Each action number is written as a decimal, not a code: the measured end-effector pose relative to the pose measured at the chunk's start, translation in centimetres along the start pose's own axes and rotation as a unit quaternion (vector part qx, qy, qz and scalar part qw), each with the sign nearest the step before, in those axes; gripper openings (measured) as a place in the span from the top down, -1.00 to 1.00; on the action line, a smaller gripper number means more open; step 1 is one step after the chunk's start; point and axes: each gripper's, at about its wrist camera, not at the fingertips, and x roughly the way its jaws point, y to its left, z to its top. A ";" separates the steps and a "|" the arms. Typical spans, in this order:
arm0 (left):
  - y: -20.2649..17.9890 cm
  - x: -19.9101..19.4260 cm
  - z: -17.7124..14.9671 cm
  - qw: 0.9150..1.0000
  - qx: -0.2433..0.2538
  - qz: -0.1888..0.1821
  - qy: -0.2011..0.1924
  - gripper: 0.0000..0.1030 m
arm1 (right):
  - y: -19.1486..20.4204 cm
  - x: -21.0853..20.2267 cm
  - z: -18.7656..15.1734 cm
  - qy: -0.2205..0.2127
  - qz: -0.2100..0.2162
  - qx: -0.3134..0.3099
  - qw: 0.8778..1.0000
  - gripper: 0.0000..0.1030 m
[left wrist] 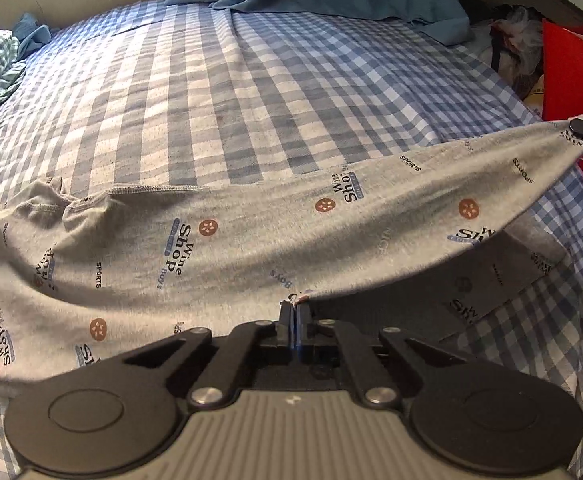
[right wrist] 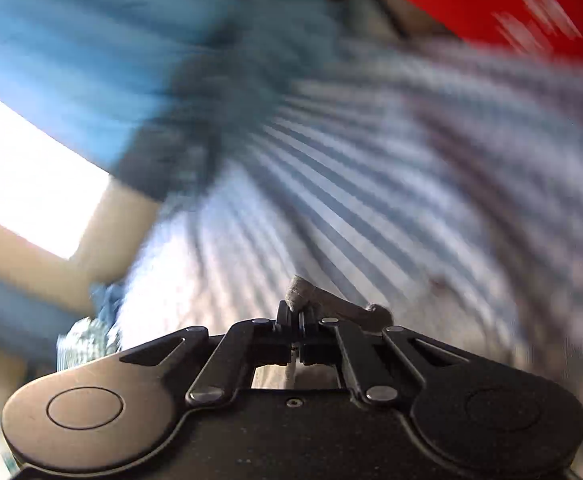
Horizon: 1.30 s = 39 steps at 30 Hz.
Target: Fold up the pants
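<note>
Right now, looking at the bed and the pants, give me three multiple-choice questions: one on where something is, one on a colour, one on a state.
1. Where does the red bag sit?
A. Beyond the bed's right edge
B. On the pants
C. Under the window

2. What colour are the printed pants?
A. Navy
B. Grey
C. Green

3. How is the left gripper?
A. Wide open above the bedsheet
B. Shut on the pants' edge
C. Holding a pillow

Answers: 1 A, the left wrist view shows it past the checked sheet's right side. 2 B, the fabric is grey with lettering and brown dots. 3 B, its jaws are closed with the hem pinched between them.
</note>
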 end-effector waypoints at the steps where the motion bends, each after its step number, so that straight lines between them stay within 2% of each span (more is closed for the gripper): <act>1: -0.2 0.0 -0.1 1.000 0.005 -0.001 0.000 1.00 | 0.1 -0.2 0.2 0.001 -0.005 -0.027 1.000 0.96; 4: -0.9 0.3 -0.9 1.000 0.014 0.003 0.013 1.00 | -1.8 0.3 -0.8 0.026 -0.053 -0.059 0.997 0.96; 7: -1.2 0.3 -1.8 0.999 0.020 0.005 0.026 1.00 | -5.9 1.9 -2.9 0.083 -0.118 -0.041 0.989 0.96; 8: -1.3 0.3 -2.1 0.999 0.025 0.007 0.028 1.00 | -7.0 2.2 -3.5 0.097 -0.127 -0.030 0.987 0.97; 10: -1.6 0.3 -2.5 0.999 0.034 0.010 0.031 1.00 | -8.2 2.4 -4.5 0.110 -0.133 -0.020 0.985 0.97; 15: -1.8 0.1 -2.7 0.999 0.032 0.012 0.032 1.00 | -7.2 2.3 -4.5 0.103 -0.125 -0.049 0.986 0.97; 18: -1.8 -0.2 -2.4 0.999 0.025 0.011 0.024 1.00 | -5.2 1.9 -3.3 0.080 -0.114 -0.094 0.986 0.97; 22: -1.7 -0.3 -2.4 1.000 0.016 0.010 0.018 1.00 | -2.6 0.9 -2.3 0.046 -0.096 -0.171 0.980 0.96; 24: -1.6 -0.1 -2.6 1.000 0.011 0.009 0.020 1.00 | -2.9 1.5 -2.6 0.057 -0.111 -0.180 0.976 0.96; 30: -0.9 0.1 -3.1 0.999 -0.014 -0.009 0.027 0.99 | -5.8 3.6 -4.5 0.133 -0.173 -0.156 0.963 0.90; 32: -0.3 -0.2 -3.3 0.999 -0.037 -0.026 0.028 0.96 | -5.7 3.5 -4.8 0.141 -0.190 -0.158 0.959 0.67; 33: 0.1 -0.4 -3.6 0.998 -0.054 -0.033 0.025 0.84 | -5.5 3.3 -4.7 0.139 -0.195 -0.160 0.958 0.64; 34: 0.4 -0.7 -3.8 0.997 -0.066 -0.037 0.022 0.60 | -5.2 3.1 -4.7 0.135 -0.204 -0.164 0.956 0.53; 35: 0.7 -1.0 -4.0 0.996 -0.075 -0.040 0.019 0.46 | -4.8 3.0 -4.6 0.132 -0.215 -0.172 0.952 0.30; 36: 1.1 -1.4 -4.4 0.995 -0.087 -0.041 0.015 0.18 | -4.3 2.9 -4.6 0.127 -0.220 -0.182 0.950 0.20; 37: 1.4 -1.7 -4.7 0.994 -0.097 -0.040 0.012 -0.07 | -3.8 2.9 -4.7 0.123 -0.223 -0.192 0.948 -0.08; 38: 1.9 -2.1 -5.1 0.993 -0.111 -0.037 0.009 -0.14 | -3.2 2.9 -4.9 0.119 -0.223 -0.206 0.945 -0.35; 39: 2.5 -2.5 -5.5 0.992 -0.123 -0.036 0.008 -0.24 | -2.5 3.1 -5.3 0.118 -0.221 -0.218 0.943 -0.47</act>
